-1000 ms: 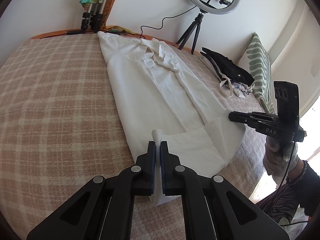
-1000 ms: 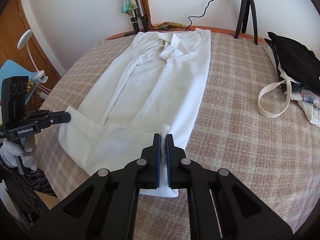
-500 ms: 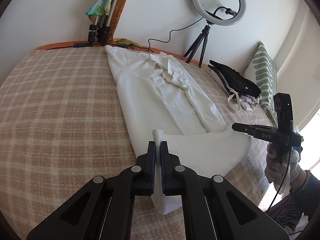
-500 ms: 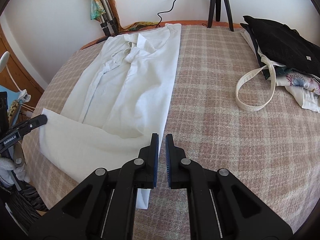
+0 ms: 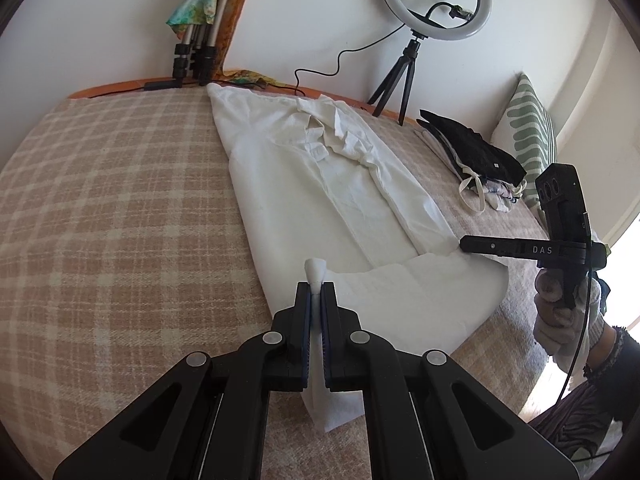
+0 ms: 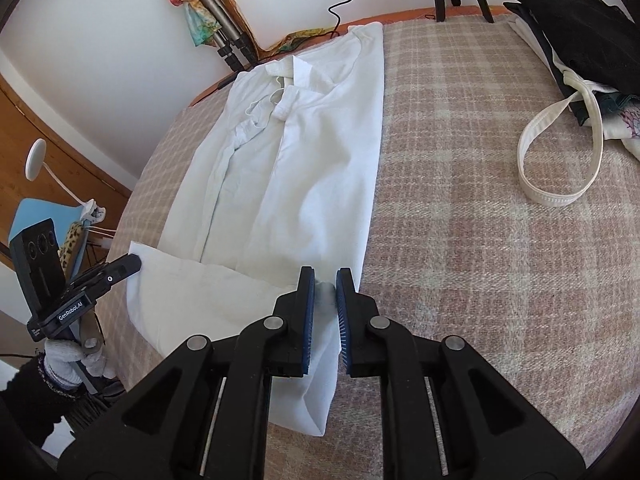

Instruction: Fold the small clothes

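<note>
A white collared shirt (image 5: 320, 184) lies lengthwise on the plaid bedspread (image 5: 100, 200), its bottom hem folded up over the body. My left gripper (image 5: 315, 286) is shut on one corner of that folded hem, and a tuft of cloth pokes out past the tips. In the right wrist view the same gripper (image 6: 134, 262) is at the fold's left corner. My right gripper (image 6: 325, 274) is at the other corner of the shirt (image 6: 312, 168). Its jaws are opening, with cloth lying loose in the gap and not pinched. In the left wrist view it is at the right (image 5: 464, 244).
A pile of dark clothes with a cream-handled tote bag (image 6: 560, 152) sits to the right on the bed. A ring light on a tripod (image 5: 434, 0) and folded tripods (image 5: 192, 56) stand along the far wall. A green patterned pillow (image 5: 528, 132) leans at the far right.
The right gripper's jaws have parted and let go of the shirt corner that they pinched. The folded hem now lies flatter on the shirt. The left gripper still holds its corner.
</note>
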